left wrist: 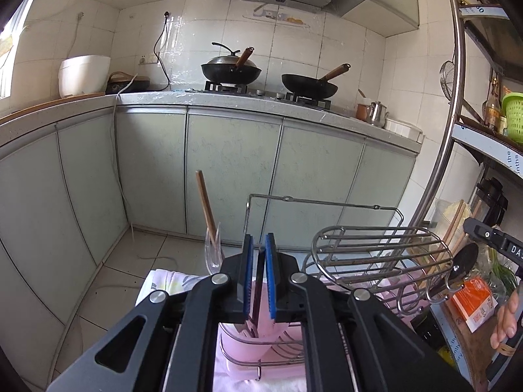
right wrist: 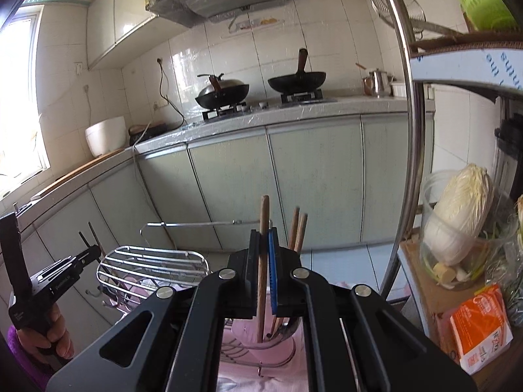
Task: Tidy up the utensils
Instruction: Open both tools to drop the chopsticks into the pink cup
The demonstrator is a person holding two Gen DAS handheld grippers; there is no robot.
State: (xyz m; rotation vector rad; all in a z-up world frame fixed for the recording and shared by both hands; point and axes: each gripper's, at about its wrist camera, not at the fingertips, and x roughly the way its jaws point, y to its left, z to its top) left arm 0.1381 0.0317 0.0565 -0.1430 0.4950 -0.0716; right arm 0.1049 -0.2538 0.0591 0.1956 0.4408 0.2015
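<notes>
My left gripper [left wrist: 259, 261] hovers over a wire utensil holder with a pink liner [left wrist: 235, 336]. A thin dark utensil handle [left wrist: 260, 281] stands between the blue pads [left wrist: 270, 271] and reaches down into the holder; a slim gap shows beside it, so the jaws are slightly open. My right gripper [right wrist: 264, 261] is shut on a wooden handle [right wrist: 263, 228] whose lower end sits in the pink-lined holder [right wrist: 248, 333]. Two more wooden sticks [right wrist: 299, 228] stand in it just to the right. In the right wrist view, the left gripper [right wrist: 86, 253] is at the far left.
A domed wire rack [left wrist: 376, 245] stands right of the holder. A wooden stick and a clear plastic spoon [left wrist: 212, 248] stand at its left. A steel shelf post [right wrist: 405, 130], a cabbage [right wrist: 457, 219] and an orange box [right wrist: 480, 326] crowd the right. Cabinets and a stove with two woks [left wrist: 309, 85] lie ahead.
</notes>
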